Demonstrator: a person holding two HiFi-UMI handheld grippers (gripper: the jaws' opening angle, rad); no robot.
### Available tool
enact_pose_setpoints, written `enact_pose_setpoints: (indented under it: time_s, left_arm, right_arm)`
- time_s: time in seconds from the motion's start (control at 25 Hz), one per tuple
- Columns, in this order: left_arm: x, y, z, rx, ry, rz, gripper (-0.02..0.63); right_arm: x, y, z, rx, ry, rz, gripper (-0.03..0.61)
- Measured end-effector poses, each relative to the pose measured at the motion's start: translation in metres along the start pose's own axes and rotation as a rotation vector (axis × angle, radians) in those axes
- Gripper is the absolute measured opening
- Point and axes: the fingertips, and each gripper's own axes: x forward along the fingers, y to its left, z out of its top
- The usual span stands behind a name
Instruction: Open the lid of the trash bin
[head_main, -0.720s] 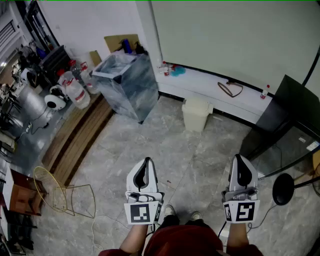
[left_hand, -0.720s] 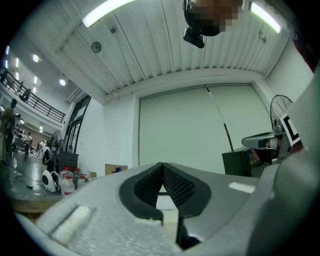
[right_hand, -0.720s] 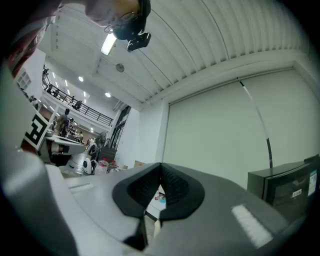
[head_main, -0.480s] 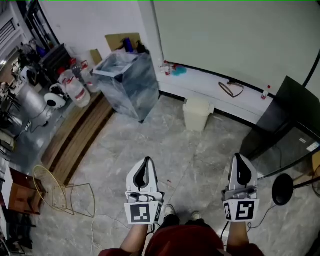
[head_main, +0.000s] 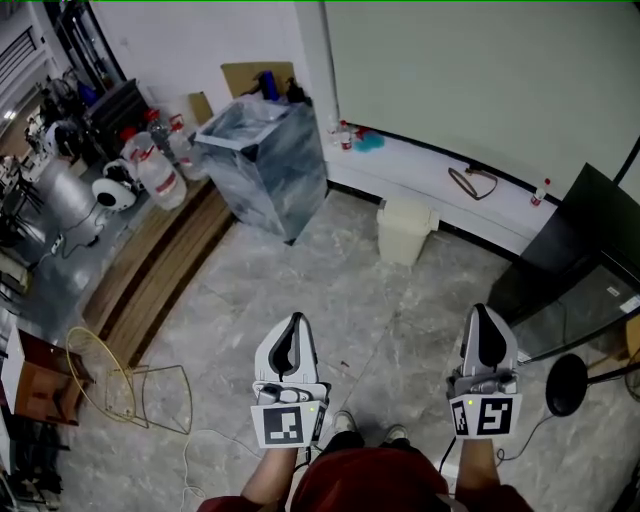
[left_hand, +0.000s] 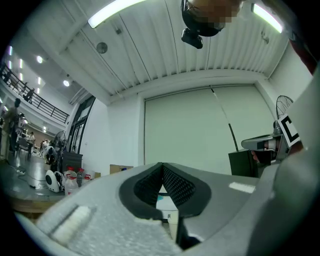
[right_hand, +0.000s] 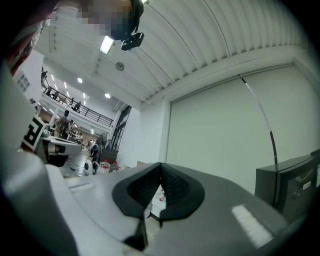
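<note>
A small cream trash bin (head_main: 405, 230) with its lid down stands on the grey stone floor by the white ledge along the far wall. Both grippers are held low, close to my body and well short of the bin. My left gripper (head_main: 292, 325) points forward, left of the bin's line, with its jaws together and nothing between them. My right gripper (head_main: 486, 316) is to the right of the bin's line, also shut and empty. In the left gripper view the dark pads (left_hand: 175, 185) meet at the tip. The pads (right_hand: 172, 187) meet the same way in the right gripper view.
A large bin lined with a plastic bag (head_main: 265, 165) stands at the back left, with water jugs (head_main: 160, 180) beside it. A wire frame (head_main: 125, 390) lies at the left, a dark cabinet (head_main: 570, 250) and a black stand base (head_main: 566, 383) at the right.
The head view has shifted a little, so the small bin and the wall sit slightly lower and to the right. Both grippers remain shut in about the same place.
</note>
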Motion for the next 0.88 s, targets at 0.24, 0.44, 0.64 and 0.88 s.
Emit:
enact_pose_setpoints:
  time_s: [0.24,0.44,0.64,0.88]
  left_arm:
    - [0.007,0.040,-0.006,0.006,0.002,0.005,-0.002]
    - [0.006,0.078,-0.014,-0.010,0.003,0.000,-0.002]
    - [0.017,0.103,-0.020,-0.005,-0.013,0.007,-0.002]
    - [0.035,0.099,-0.024,0.005,-0.002,-0.024,-0.002]
  right_arm:
    - [0.026,0.029,-0.005,0.016,0.009,-0.004,0.000]
    - [0.046,0.068,-0.007,-0.011,0.001,0.010,0.000]
    - [0.059,0.083,-0.007,-0.026,-0.004,0.000,0.000]
    - [0.072,0.077,-0.016,-0.023,0.016,-0.008,0.000]
